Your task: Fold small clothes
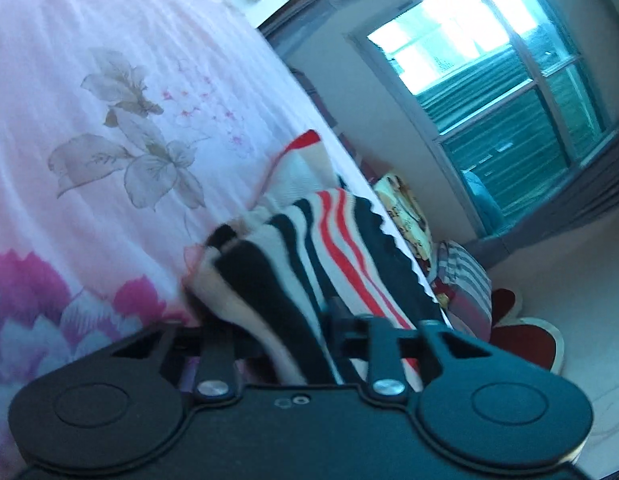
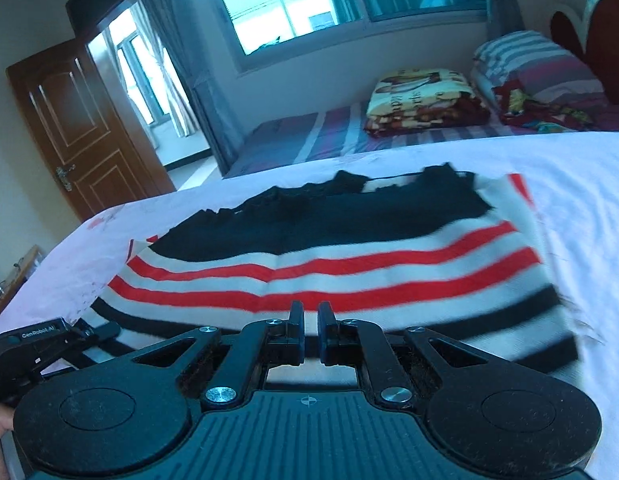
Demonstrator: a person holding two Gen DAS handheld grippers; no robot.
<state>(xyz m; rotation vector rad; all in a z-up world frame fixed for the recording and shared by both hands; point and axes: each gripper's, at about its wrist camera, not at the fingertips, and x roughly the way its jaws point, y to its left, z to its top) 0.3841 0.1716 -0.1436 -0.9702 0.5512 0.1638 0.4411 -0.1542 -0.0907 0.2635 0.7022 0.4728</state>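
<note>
So the striped knit garment [image 2: 341, 264] (black, white and red bands, looks like a little sweater) is lying across the middle of the right wrist frame, spread on the pale floral bedsheet [image 2: 569, 168]. Its black scalloped edge sits toward the top of the frame, with the red and white stripes nearer the camera.

The right gripper [image 2: 311, 326] is at bottom center of that view, its jaws pulled in narrow with just a slim gap, right at the near edge of the fabric. I can't tell if it's actually pinching any cloth. The left gripper [image 2: 49, 344] pokes in at the lower left of the same frame, down at the garment's corner.

In the left wrist view everything is tilted. The left gripper [image 1: 285, 320] is at bottom center with a bunched fold of the garment [image 1: 317, 240] clamped between its fingers, the cloth lifted off the sheet [image 1: 109, 120], which fills the left side.

Background: a window [image 1: 489, 80] in the upper right of the left view, a brown door [image 2: 81, 128] at left in the right view, and folded blankets [image 2: 425, 100] in the upper right.
</note>
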